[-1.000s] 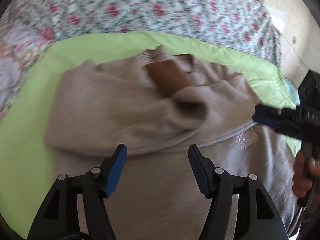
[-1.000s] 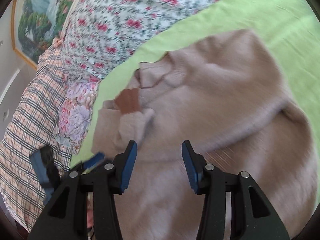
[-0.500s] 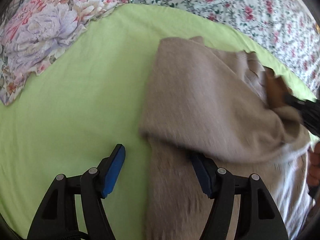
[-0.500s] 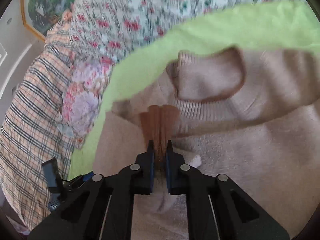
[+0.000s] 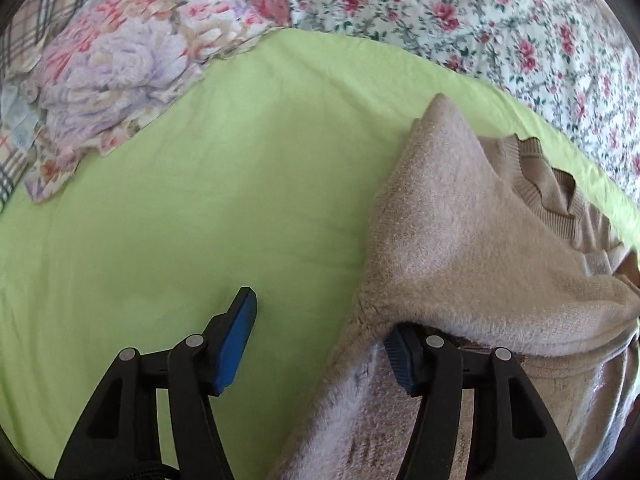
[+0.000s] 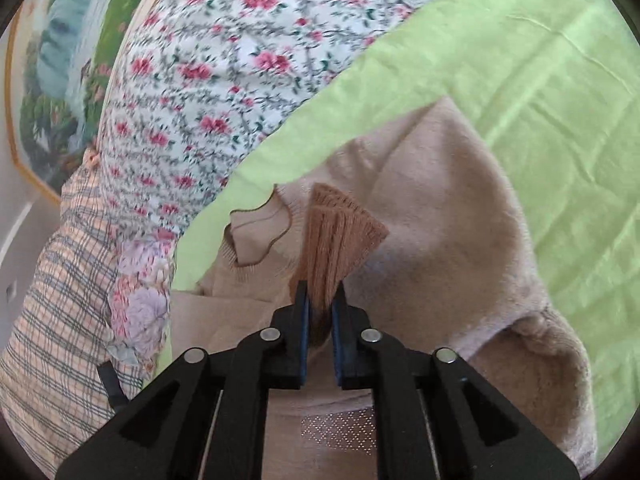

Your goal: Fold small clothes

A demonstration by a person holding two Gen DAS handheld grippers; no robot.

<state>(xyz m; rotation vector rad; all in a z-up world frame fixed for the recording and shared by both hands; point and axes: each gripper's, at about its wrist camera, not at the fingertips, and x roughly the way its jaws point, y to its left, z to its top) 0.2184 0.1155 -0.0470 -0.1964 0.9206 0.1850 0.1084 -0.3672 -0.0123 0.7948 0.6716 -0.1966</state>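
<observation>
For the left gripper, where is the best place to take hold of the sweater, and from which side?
Probably the folded side edge of the sweater, where it meets the green sheet. The open left gripper already straddles it, so push forward from the near side; one finger is already under the fold.

A smooth lime-green bed sheet point(image 5: 224, 184) covers the near surface, lit by soft daylight that shows faint creases in it. Past its far edge lies a white quilt printed with small pink roses point(image 6: 224, 60), and beside that sit a bunched cloth with large lilac and pink blooms point(image 5: 116, 80) and a peach plaid fabric crossed by grey lines point(image 6: 60, 300). A gold-framed landscape painting in greens and blues point(image 6: 60, 72) hangs on the pale wall point(image 6: 24, 216) behind.
</observation>
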